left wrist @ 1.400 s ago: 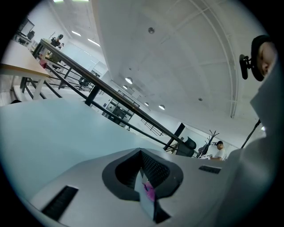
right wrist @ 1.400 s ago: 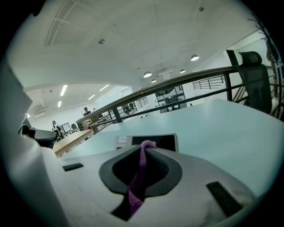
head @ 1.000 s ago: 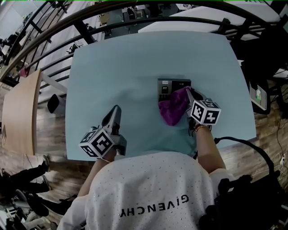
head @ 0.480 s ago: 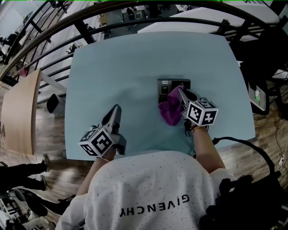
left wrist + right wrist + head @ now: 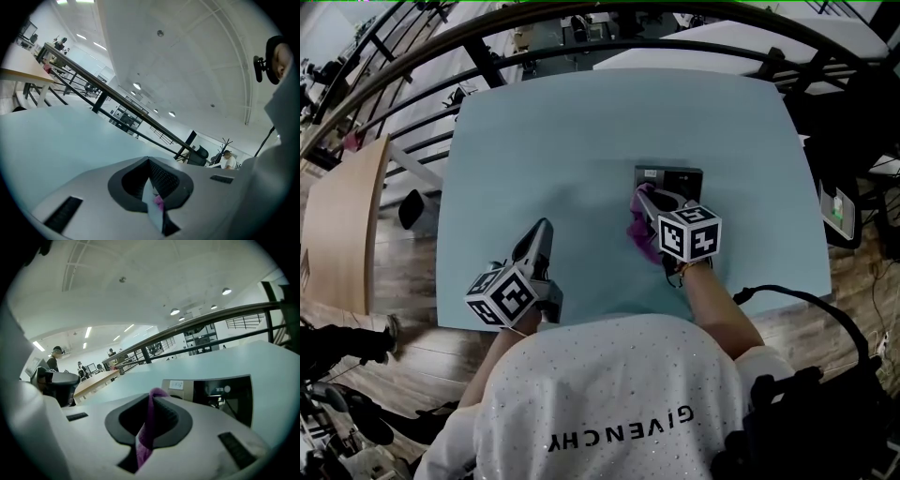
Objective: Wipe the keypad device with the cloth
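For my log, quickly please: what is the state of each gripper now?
Left gripper: shut, holding nothing.
Right gripper: shut on the purple cloth, at the keypad device.

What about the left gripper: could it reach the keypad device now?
Probably yes: only bare table lies between the left gripper and the keypad device, though the right gripper and its cloth cover the near part.

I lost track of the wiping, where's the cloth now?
In the head view the cloth lies right of centre on the table, pinched in the right gripper and draped over the near left corner of the keypad device.
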